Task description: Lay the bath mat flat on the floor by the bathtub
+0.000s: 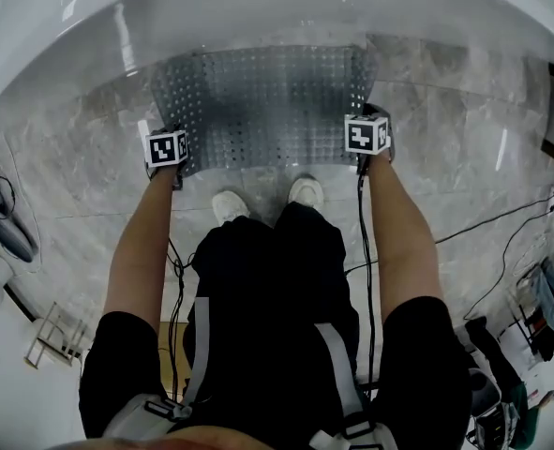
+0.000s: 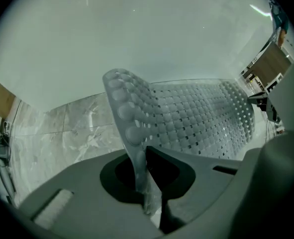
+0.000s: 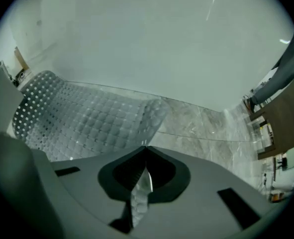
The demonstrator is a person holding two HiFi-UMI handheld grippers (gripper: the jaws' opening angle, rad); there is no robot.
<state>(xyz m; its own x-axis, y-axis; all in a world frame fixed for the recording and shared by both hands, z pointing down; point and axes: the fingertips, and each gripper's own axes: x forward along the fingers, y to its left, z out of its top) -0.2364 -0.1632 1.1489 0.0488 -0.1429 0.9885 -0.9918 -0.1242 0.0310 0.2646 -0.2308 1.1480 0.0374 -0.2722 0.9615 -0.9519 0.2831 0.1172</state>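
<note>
A clear, perforated bath mat (image 1: 267, 106) with rows of suction cups stretches between both grippers above the marble floor, right beside the white bathtub (image 1: 258, 7). My left gripper (image 1: 169, 153) is shut on the mat's near left corner, and that corner (image 2: 137, 133) curls up into the jaws. At the near right corner my right gripper (image 1: 366, 139) is shut on the mat (image 3: 87, 118), with a thin fold (image 3: 143, 183) pinched between the jaws. The mat's far edge lies by the tub wall.
The person's white shoes (image 1: 267, 200) stand just behind the mat. Black cables (image 1: 501, 228) run over the floor at right. A wooden rack (image 1: 52, 336) and other items sit at the left, with bags and clutter (image 1: 525, 345) at the right.
</note>
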